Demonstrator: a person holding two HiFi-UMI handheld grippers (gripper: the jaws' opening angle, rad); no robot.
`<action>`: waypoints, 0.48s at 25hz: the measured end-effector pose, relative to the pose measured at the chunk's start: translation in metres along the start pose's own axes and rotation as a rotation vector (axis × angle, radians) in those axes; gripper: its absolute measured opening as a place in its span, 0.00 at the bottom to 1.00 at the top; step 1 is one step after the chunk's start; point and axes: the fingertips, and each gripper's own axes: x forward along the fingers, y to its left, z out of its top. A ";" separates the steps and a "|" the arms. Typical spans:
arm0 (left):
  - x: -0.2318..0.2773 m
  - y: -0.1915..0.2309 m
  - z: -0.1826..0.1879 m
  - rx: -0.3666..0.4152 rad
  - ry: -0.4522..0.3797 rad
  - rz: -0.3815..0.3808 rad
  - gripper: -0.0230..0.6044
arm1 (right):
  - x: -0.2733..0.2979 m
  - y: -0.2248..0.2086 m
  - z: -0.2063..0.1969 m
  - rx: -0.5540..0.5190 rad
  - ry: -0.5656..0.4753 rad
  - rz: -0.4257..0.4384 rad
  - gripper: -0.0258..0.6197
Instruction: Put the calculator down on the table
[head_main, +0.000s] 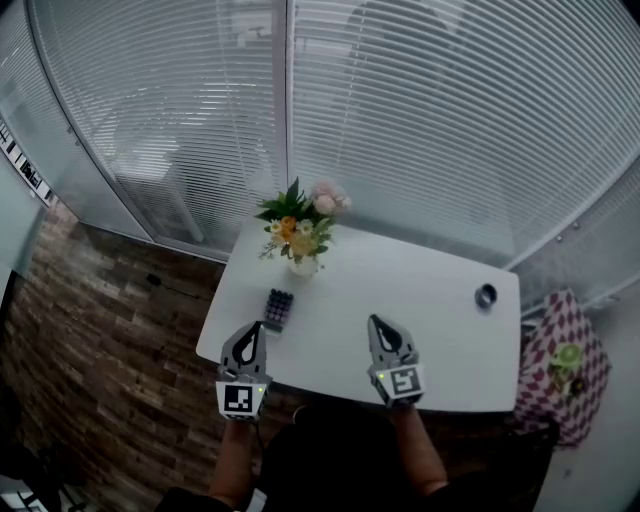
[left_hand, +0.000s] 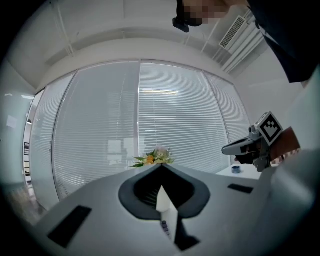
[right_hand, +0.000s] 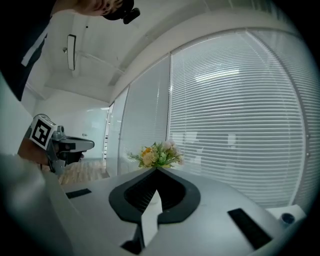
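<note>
Marker-cubed left gripper (head_main: 257, 328), right gripper (head_main: 376, 322); calculator (head_main: 279, 309) beyond.

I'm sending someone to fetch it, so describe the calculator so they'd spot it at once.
Find the white table by the window blinds. On its left side, just in front of the vase of flowers, lies the calculator. It is the only flat dark rectangle with a grid of keys; the other small thing, a ring, sits far right.

Calculator (head_main: 279, 308) keys too small to read, round blue object (head_main: 486, 295) unidentifiable
</note>
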 end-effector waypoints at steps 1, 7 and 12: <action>-0.001 0.000 -0.001 -0.007 0.004 0.002 0.05 | -0.001 0.001 0.000 -0.004 0.001 0.003 0.05; 0.000 -0.002 -0.003 0.002 0.010 -0.003 0.05 | -0.004 0.002 -0.001 -0.014 0.016 0.008 0.05; 0.002 -0.005 -0.005 -0.005 0.018 -0.011 0.05 | -0.007 0.001 0.000 -0.015 0.014 0.009 0.05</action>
